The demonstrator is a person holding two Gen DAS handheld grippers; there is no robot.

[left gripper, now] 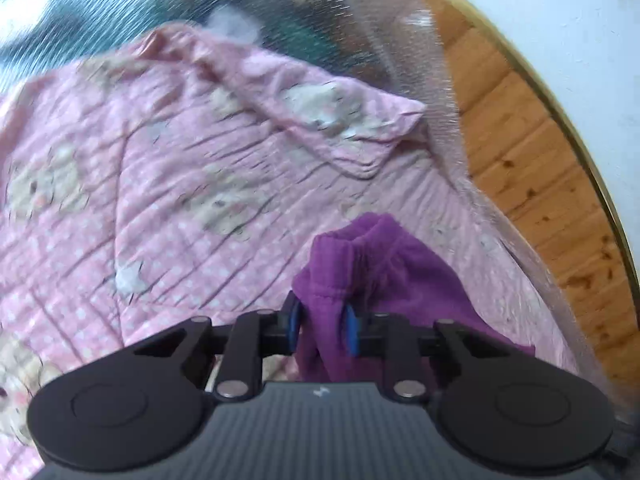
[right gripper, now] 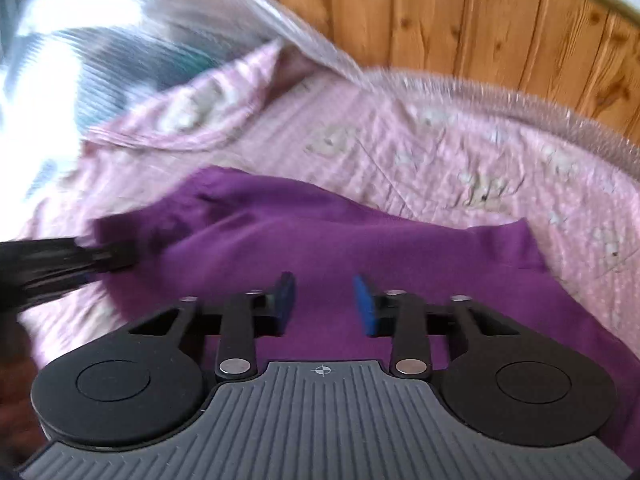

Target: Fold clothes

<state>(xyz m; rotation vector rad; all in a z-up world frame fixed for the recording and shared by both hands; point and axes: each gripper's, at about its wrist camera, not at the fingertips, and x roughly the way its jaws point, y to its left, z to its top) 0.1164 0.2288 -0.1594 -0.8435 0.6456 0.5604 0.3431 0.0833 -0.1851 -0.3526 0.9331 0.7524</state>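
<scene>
Purple garment (right gripper: 320, 240) — spread across the centre of the right wrist view, lying on the pink quilt (right gripper: 440, 148).

Left gripper (left gripper: 322, 322) — lower centre of the left view, blue pads clenched on a bunched fold of the garment; the cloth rises in a peak just above the fingers.

Right gripper (right gripper: 326, 304) — lower centre of the right view, over the garment, jaws apart, nothing pressed between the pads.

Quilt — pink, dotted, pale animal prints, one corner turned back at upper left.

Wood panelling (right gripper: 460, 20) — behind, upper right.

Containers — none in view.
</scene>
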